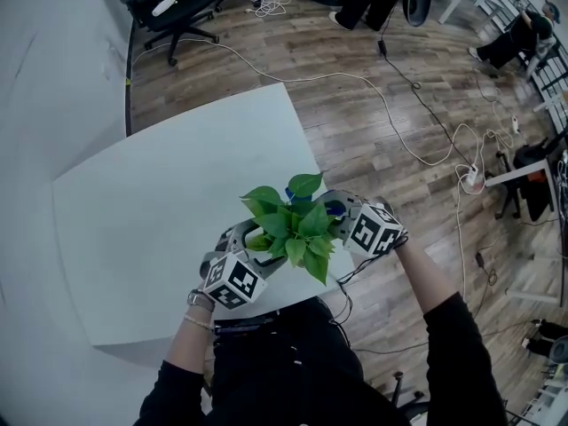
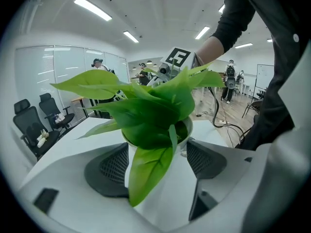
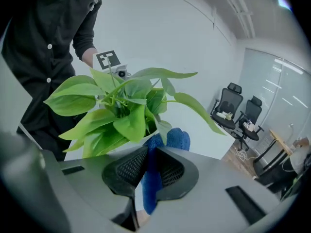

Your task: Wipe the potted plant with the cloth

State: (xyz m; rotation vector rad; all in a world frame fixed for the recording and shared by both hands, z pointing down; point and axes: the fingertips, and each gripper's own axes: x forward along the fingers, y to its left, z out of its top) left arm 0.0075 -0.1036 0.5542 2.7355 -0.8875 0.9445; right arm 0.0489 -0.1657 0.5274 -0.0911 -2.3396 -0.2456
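A leafy green potted plant (image 1: 291, 224) in a white pot (image 2: 160, 174) stands near the front right edge of the white table (image 1: 151, 229). My left gripper (image 2: 156, 166) is shut on the pot, one jaw on each side of it. My right gripper (image 3: 148, 171) is shut on a blue cloth (image 3: 167, 142), whose free end presses against the leaves (image 3: 116, 113) at the plant's right side. In the head view the right gripper (image 1: 342, 216) sits against the foliage and the left gripper (image 1: 244, 251) is low at its left.
Office chairs (image 1: 173, 7) stand beyond the table's far edge. Cables (image 1: 399, 105) and a power strip (image 1: 470, 180) lie on the wooden floor to the right. People stand farther off in the room (image 2: 228, 79).
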